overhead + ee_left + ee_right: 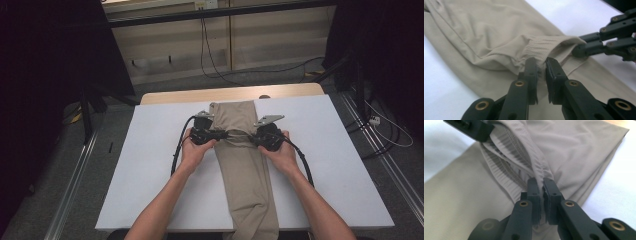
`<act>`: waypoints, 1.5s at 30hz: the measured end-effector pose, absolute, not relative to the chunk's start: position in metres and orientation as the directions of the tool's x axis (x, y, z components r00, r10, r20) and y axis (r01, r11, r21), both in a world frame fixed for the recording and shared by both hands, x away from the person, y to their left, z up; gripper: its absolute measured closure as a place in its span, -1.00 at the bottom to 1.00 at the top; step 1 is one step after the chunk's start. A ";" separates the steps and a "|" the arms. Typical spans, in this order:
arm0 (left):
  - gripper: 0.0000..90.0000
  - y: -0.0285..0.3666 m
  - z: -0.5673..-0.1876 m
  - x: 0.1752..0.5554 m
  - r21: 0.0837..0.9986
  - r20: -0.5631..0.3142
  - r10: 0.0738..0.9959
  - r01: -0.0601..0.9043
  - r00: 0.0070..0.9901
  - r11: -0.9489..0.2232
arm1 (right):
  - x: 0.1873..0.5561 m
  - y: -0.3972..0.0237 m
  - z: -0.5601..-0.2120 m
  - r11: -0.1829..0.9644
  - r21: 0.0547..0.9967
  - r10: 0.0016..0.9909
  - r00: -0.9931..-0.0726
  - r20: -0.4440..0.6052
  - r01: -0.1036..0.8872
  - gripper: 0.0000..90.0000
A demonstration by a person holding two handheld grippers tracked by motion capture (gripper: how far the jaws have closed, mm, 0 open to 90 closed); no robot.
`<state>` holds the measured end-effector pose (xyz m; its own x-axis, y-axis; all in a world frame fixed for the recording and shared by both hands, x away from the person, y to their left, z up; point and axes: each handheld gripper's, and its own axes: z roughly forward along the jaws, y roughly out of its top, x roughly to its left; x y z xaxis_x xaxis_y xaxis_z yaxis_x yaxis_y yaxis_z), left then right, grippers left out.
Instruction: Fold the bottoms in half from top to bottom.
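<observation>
A long beige garment lies lengthwise down the white table, its near end hanging over the front edge. My left gripper comes in from the left and is shut on a ribbed fold of the garment; the cloth is pinched between its jaws. My right gripper comes in from the right and is shut on the same bunched ribbed band, with cloth squeezed between its jaws. The two grippers face each other across the garment, close together. The opposite gripper's fingers grip the far end of the fold.
A wooden strip runs along the table's far edge. Cables lie on the grey floor beyond. Metal rails run along the floor at both sides. White tabletop lies bare left and right of the garment.
</observation>
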<state>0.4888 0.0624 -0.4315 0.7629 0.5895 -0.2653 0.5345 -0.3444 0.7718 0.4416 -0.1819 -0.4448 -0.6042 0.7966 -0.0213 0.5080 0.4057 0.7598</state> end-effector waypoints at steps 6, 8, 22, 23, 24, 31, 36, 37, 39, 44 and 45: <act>0.78 0.065 -0.419 0.475 0.776 -0.249 0.562 0.509 0.789 -0.372 | 0.436 -0.190 -0.438 0.386 0.764 0.770 -0.636 0.042 0.518 0.90; 0.78 0.068 -0.415 0.466 0.781 -0.252 0.544 0.500 0.800 -0.373 | 0.430 -0.193 -0.433 0.377 0.773 0.755 -0.653 0.062 0.510 0.90; 1.00 0.085 -0.408 0.389 0.782 -0.196 0.456 0.419 0.868 -0.462 | 0.366 -0.209 -0.418 0.424 0.767 0.679 -0.729 0.083 0.482 0.90; 1.00 0.084 -0.407 0.388 0.780 -0.189 0.441 0.407 0.877 -0.475 | 0.363 -0.211 -0.418 0.421 0.769 0.679 -0.729 0.084 0.480 0.90; 0.99 0.082 -0.408 0.387 0.788 -0.171 0.443 0.392 0.880 -0.475 | 0.359 -0.213 -0.417 0.422 0.769 0.684 -0.725 0.078 0.481 0.90; 0.11 0.055 -0.417 0.386 0.795 -0.131 0.403 0.340 0.906 -0.503 | 0.360 -0.209 -0.418 0.415 0.769 0.676 -0.730 0.096 0.486 0.90; -0.07 0.047 -0.426 0.390 0.793 -0.047 0.453 0.309 0.890 -0.525 | 0.362 -0.205 -0.417 0.418 0.770 0.672 -0.735 0.096 0.483 0.90; 0.04 0.047 -0.427 0.392 0.801 -0.045 0.453 0.303 0.890 -0.516 | 0.362 -0.205 -0.417 0.419 0.769 0.671 -0.735 0.097 0.483 0.90; 0.53 0.049 -0.427 0.393 0.810 -0.058 0.443 0.302 0.894 -0.503 | 0.361 -0.204 -0.417 0.427 0.764 0.669 -0.737 0.092 0.483 0.90; 0.89 0.053 -0.419 0.384 0.803 -0.077 0.397 0.293 0.915 -0.518 | 0.356 -0.202 -0.414 0.421 0.769 0.653 -0.749 0.111 0.481 0.90; 0.90 0.054 -0.417 0.381 0.797 -0.071 0.389 0.287 0.918 -0.532 | 0.353 -0.201 -0.412 0.426 0.769 0.648 -0.754 0.108 0.476 0.90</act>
